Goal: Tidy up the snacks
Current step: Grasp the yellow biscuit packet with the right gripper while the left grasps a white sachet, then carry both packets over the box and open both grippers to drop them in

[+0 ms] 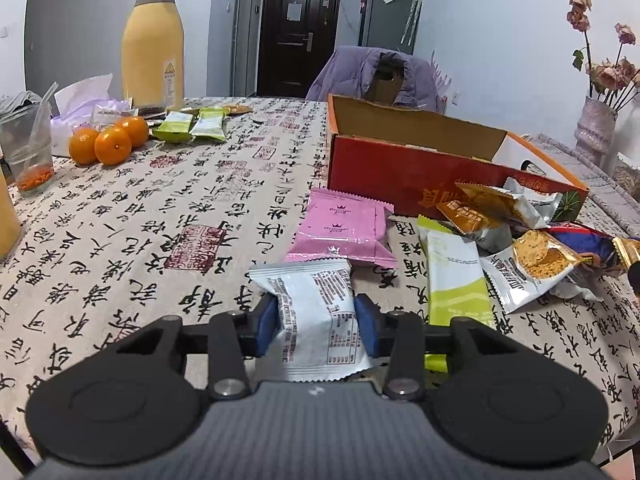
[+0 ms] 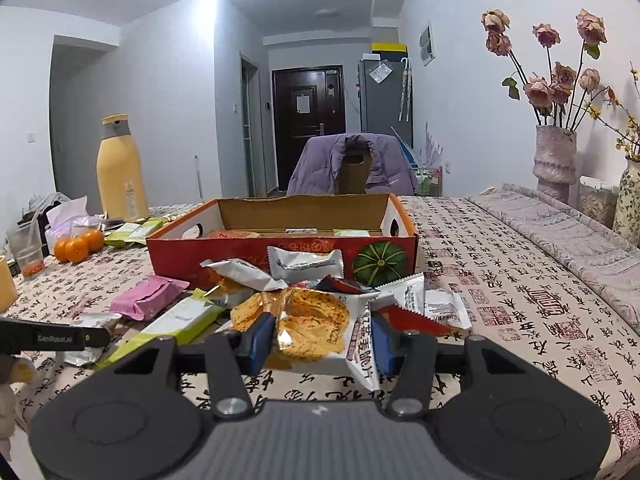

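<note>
With the left tool (image 1: 316,322) pinching a white snack packet (image 1: 310,312) over the tabletop (image 1: 140,220) and the right tool (image 2: 320,340) pinching a crisp packet (image 2: 308,324), either slick wrapper could slip short of the red box (image 2: 280,256).

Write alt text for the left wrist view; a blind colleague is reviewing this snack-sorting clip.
The left tool is closed on a white foil snack packet above a calligraphy-print tablecloth. Beyond it lies a pink snack packet; to the right, loose packets are heaped before an open red cardboard box. Three oranges and a tall yellow flask stand far left.
</note>
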Action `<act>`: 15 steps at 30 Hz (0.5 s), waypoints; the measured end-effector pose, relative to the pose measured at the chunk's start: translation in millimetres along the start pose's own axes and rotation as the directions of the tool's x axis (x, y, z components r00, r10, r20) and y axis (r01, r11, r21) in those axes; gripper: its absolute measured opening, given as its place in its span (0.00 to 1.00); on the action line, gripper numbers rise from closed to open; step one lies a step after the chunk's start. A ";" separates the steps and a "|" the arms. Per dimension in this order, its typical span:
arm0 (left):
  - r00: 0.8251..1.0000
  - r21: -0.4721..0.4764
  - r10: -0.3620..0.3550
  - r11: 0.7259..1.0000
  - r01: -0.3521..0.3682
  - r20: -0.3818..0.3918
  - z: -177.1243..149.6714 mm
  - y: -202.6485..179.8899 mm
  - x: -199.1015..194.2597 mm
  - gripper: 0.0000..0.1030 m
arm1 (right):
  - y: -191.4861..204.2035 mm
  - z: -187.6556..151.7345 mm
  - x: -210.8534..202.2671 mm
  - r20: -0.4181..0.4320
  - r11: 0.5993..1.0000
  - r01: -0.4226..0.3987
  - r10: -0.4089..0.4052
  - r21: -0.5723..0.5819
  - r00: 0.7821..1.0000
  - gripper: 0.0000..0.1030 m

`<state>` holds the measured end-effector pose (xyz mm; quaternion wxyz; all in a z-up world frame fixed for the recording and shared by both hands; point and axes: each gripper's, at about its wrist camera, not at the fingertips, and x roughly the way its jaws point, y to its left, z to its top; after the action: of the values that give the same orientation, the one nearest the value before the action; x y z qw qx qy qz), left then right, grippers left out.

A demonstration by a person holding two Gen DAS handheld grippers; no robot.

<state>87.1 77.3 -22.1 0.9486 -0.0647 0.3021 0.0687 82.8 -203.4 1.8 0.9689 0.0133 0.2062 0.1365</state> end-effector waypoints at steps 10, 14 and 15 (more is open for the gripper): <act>0.998 0.031 -0.025 0.999 0.023 0.066 6.1 -8.8 -25.7 0.40 | -4.6 1.6 -10.1 0.026 1.000 -0.017 0.017 0.010 1.000 0.49; 0.996 0.042 -0.036 0.999 0.033 0.086 9.4 -15.2 -33.7 0.40 | -7.1 3.7 -14.0 0.039 1.000 -0.020 0.019 0.012 0.999 0.49; 0.995 0.045 -0.040 0.998 0.036 0.092 10.4 -16.9 -35.6 0.40 | -7.9 4.3 -15.2 0.042 1.000 -0.020 0.019 0.011 0.999 0.49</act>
<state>67.1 59.2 8.5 0.9639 -0.0465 0.2578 0.0470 73.3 -215.0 11.1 0.9715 0.0237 0.1865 0.1443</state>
